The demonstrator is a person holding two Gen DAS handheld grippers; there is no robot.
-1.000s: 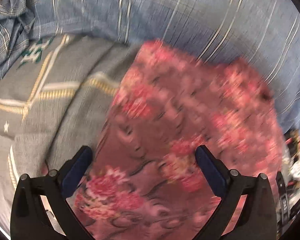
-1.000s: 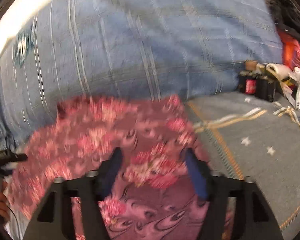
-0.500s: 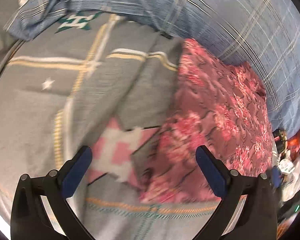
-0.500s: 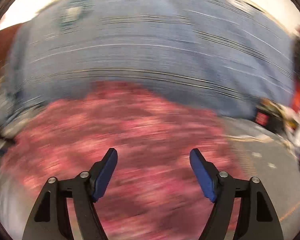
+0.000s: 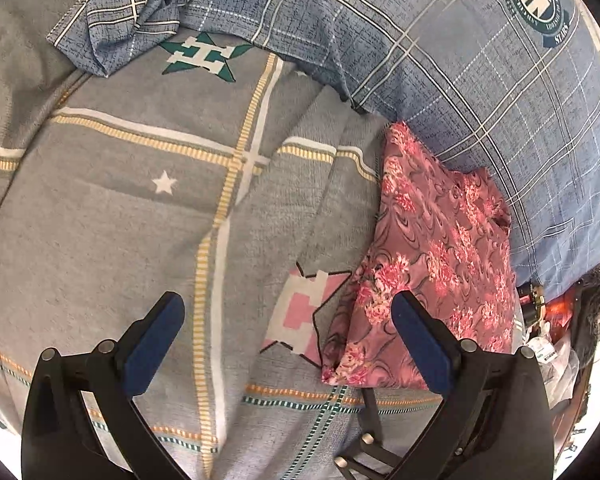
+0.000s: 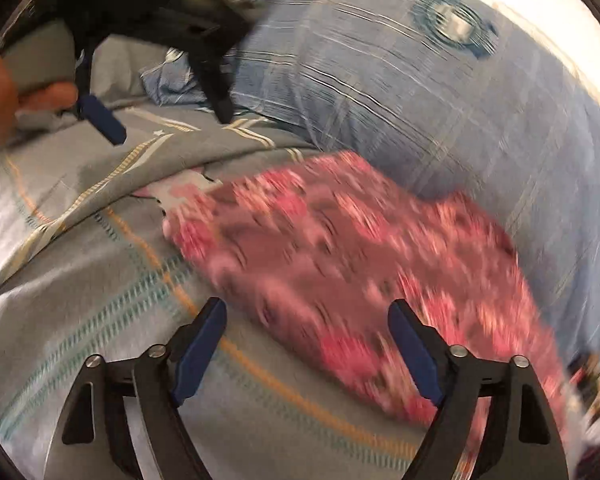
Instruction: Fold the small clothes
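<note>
Left tool (image 5: 286,332): spread wide, nothing between its 2 pads, above the grey bedcover (image 5: 140,216).
Right tool (image 6: 306,344): jaws opening, nothing gripped; the garment's near edge lies beneath its right pad.
Garment: pink floral cloth (image 5: 432,264), folded flat on the bedcover, its far edge against the blue plaid pillow (image 5: 480,92).
Left view only: sharp detail, a green star emblem (image 5: 200,58), a pink patch (image 5: 300,312) beside the cloth, clutter (image 5: 556,320) past the bed's right edge.
Right view only: motion-blurred; the other tool and a hand (image 6: 4,92) far left.
Open room: bare bedcover left of the cloth.
</note>
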